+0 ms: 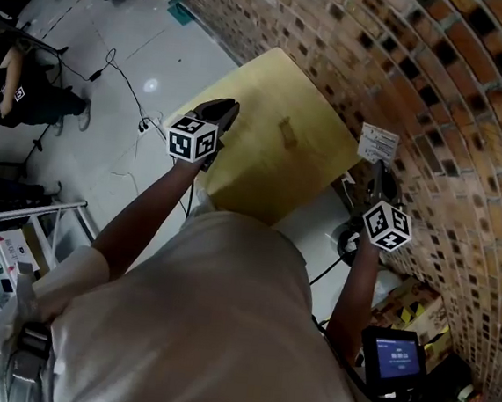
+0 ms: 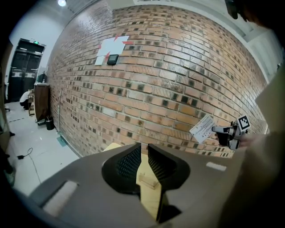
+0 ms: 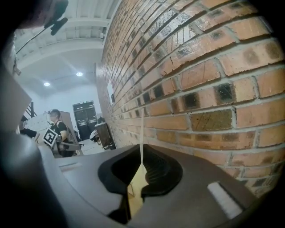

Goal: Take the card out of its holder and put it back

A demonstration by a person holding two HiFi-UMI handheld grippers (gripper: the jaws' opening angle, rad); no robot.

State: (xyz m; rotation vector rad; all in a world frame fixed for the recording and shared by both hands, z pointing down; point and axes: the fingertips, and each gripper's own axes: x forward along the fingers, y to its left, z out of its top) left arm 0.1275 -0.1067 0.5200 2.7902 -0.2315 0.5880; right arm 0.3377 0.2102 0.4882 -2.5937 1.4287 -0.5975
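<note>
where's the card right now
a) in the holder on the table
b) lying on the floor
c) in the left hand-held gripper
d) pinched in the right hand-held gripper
d: the card stands up out of the shut right hand-held gripper, off the table and close to the brick wall.

Your left gripper [image 1: 219,110] hung over the near left edge of the pale wooden bench [image 1: 254,174], jaws slightly apart and empty. The small clear plastic card holder [image 1: 286,133] stood ahead of them, mid-bench. Right of the bench, beside the red brick wall [image 1: 437,99], your right gripper [image 1: 379,168] pinched the white printed card [image 1: 378,144] by its lower edge.
</note>
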